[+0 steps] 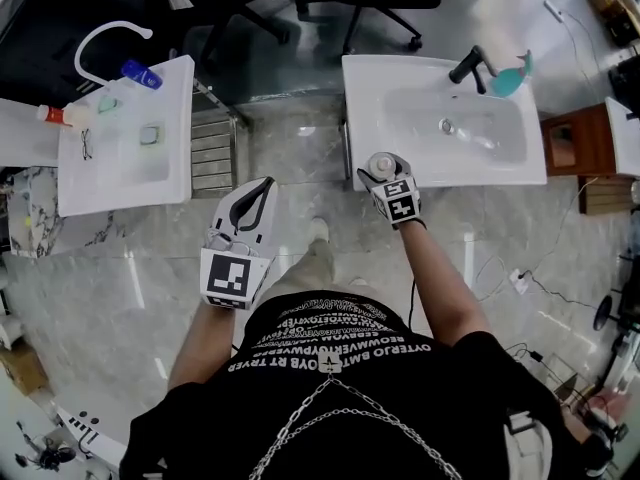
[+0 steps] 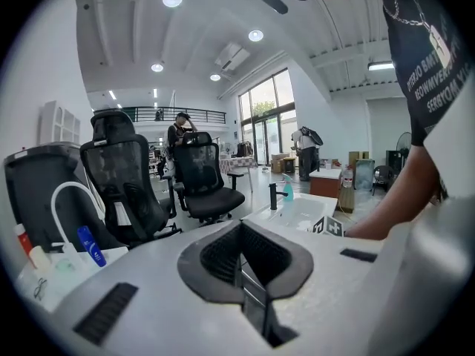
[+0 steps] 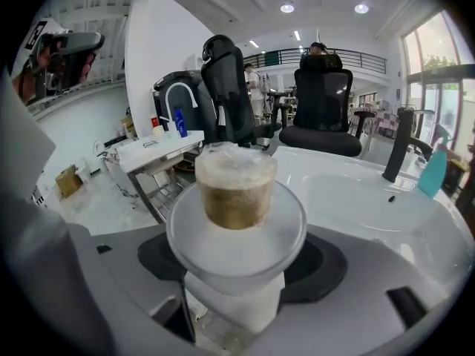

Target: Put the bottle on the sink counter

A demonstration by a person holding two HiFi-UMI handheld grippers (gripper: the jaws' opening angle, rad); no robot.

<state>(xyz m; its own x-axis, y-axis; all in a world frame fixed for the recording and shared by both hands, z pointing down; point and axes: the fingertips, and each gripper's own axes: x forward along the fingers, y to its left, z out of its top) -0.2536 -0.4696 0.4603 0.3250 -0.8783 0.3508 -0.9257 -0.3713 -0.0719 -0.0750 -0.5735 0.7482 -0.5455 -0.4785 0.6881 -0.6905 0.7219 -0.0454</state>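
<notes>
Between jaws, frosted amber-capped bottle point(image 3: 236, 199)

A frosted white plastic bottle point(image 3: 236, 199), tan-brown at its neck. The pale grey right tongs point(image 1: 382, 168) and left tongs point(image 1: 258, 190), padded black, carry black-and-white square markers. Beyond them are a glossy white ceramic sink tabletop point(image 1: 365, 108), a black tap point(image 1: 470, 65), a teal spray bottle point(image 1: 512, 78) and a grey marbled floor point(image 1: 120, 278).

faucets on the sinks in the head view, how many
2: a white arched faucet on the left white sink, and a short black faucet on the right white sink. More may be hidden.
</notes>
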